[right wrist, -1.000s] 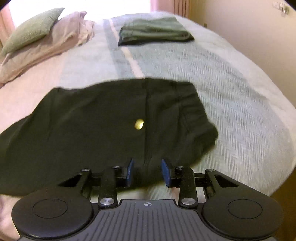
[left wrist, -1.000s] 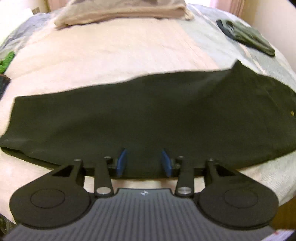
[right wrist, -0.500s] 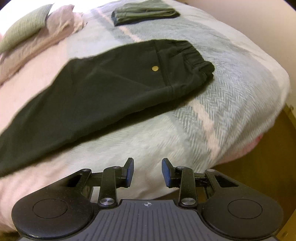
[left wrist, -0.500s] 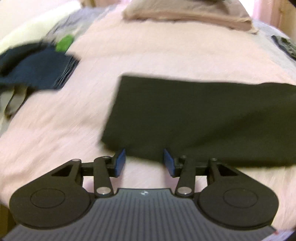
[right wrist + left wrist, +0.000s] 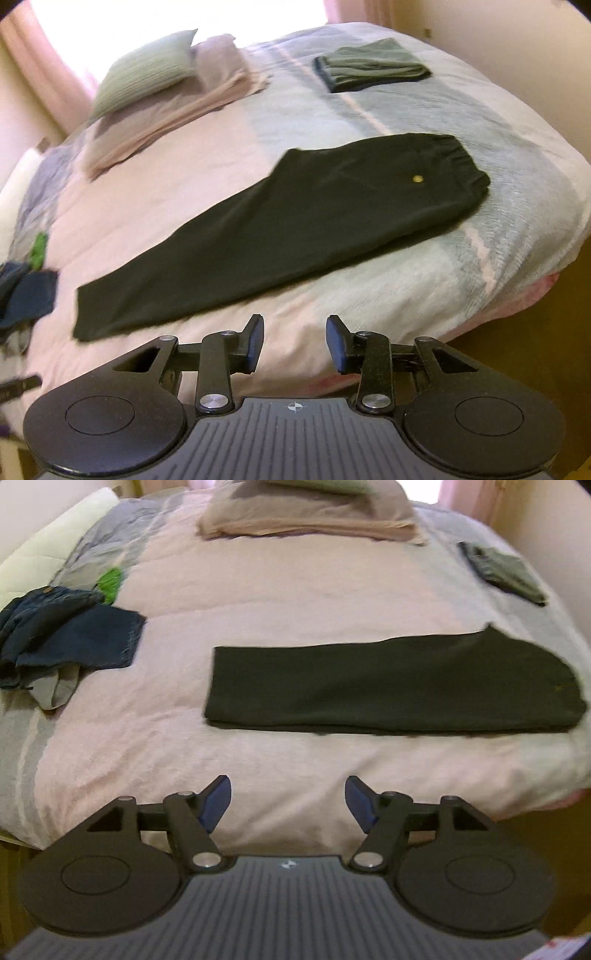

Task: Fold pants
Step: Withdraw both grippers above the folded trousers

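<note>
Both tongs (image 5: 288, 799) lifted clear; pants (image 5: 391, 686) lie beyond.

Bare bedspread (image 5: 295, 746) before the black pants (image 5: 388, 686); denim heap (image 5: 62, 635) left, folded green garment (image 5: 506, 572) beyond

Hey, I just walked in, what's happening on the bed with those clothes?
A person is folding pants with a handheld gripper in each hand. The black pants lie flat on the bed, folded lengthwise into one long strip. Neither gripper holds anything: the left gripper and the right gripper hang above the near edge of the bed, jaws opening, clear of the fabric. A folded green garment lies farther back and a heap of blue clothes to the left.
</note>
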Action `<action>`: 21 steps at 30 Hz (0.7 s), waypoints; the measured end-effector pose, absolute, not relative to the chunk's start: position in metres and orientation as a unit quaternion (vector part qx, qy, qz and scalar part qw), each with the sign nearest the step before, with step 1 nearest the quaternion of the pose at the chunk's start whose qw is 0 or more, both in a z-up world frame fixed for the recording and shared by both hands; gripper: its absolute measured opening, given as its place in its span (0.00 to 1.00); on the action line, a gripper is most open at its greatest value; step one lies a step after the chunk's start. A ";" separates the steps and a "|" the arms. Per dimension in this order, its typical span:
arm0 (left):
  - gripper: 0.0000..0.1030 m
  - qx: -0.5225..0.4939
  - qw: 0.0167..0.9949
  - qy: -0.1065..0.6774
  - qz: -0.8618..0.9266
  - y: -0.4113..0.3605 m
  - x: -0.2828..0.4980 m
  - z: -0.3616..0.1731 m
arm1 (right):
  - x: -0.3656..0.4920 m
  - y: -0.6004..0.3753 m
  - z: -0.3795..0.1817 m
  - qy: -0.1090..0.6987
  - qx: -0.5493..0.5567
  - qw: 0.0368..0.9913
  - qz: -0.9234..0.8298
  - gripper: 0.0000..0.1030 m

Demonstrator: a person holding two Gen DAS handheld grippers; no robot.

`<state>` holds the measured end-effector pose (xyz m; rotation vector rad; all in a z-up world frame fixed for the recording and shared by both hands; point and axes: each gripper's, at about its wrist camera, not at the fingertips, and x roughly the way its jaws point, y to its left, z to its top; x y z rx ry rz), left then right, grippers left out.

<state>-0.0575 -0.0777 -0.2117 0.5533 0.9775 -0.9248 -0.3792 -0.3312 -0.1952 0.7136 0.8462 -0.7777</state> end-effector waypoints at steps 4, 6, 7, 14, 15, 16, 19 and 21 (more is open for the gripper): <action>0.67 0.261 0.738 0.434 -0.445 -0.080 -0.080 -0.176 | -0.378 -0.304 -0.173 0.416 0.300 0.787 -0.344 0.35; 0.68 0.267 0.733 0.429 -0.455 -0.081 -0.090 -0.163 | -0.378 -0.293 -0.163 0.425 0.288 0.787 -0.343 0.35; 0.68 0.267 0.730 0.429 -0.460 -0.081 -0.093 -0.158 | -0.379 -0.288 -0.159 0.426 0.284 0.787 -0.345 0.35; 0.68 0.274 0.714 0.420 -0.488 -0.081 -0.107 -0.139 | -0.388 -0.267 -0.138 0.424 0.275 0.786 -0.356 0.40; 0.68 0.276 0.713 0.418 -0.491 -0.081 -0.106 -0.139 | -0.389 -0.267 -0.136 0.423 0.275 0.786 -0.357 0.41; 0.69 0.278 0.712 0.417 -0.492 -0.081 -0.107 -0.138 | -0.389 -0.266 -0.134 0.422 0.275 0.786 -0.359 0.41; 0.69 0.283 0.708 0.413 -0.498 -0.081 -0.110 -0.134 | -0.387 -0.265 -0.128 0.419 0.273 0.787 -0.361 0.44; 0.70 0.285 0.707 0.411 -0.501 -0.081 -0.111 -0.132 | -0.384 -0.265 -0.125 0.420 0.270 0.787 -0.361 0.46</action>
